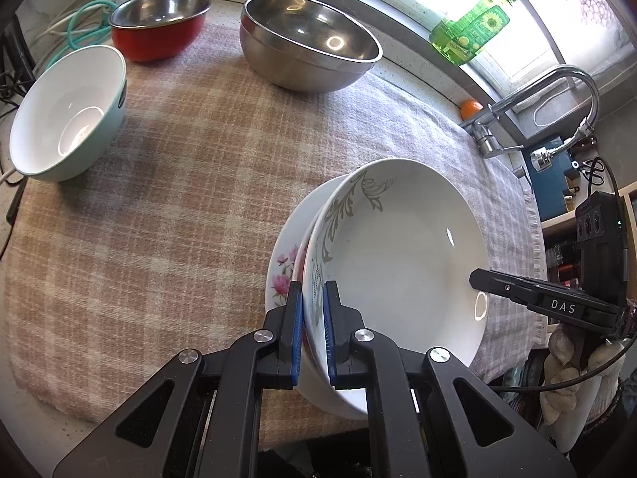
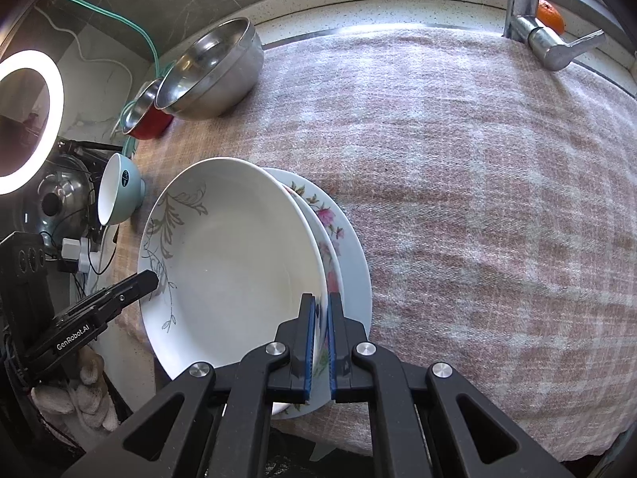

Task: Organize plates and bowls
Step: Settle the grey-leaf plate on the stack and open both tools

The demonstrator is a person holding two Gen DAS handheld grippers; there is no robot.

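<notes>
Three stacked plates sit at the near edge of the checked cloth. On top is a white deep plate with a grey leaf pattern (image 1: 398,247) (image 2: 235,263); at the bottom is a plate with pink flowers (image 1: 282,275) (image 2: 350,255). My left gripper (image 1: 312,290) is shut on the stack's rim at one side. My right gripper (image 2: 320,302) is shut on the opposite rim. Each wrist view shows the other gripper at the far rim: the right gripper (image 1: 481,279) and the left gripper (image 2: 149,279). Whether the stack is clear of the cloth I cannot tell.
A large steel bowl (image 1: 310,40) (image 2: 215,71), a red bowl (image 1: 159,24) (image 2: 149,115) and a teal bowl tipped on its side (image 1: 67,111) (image 2: 119,187) stand at the cloth's (image 1: 199,199) far side. A faucet (image 1: 557,91), a green soap bottle (image 1: 473,24) and an orange (image 1: 469,107) line the window side.
</notes>
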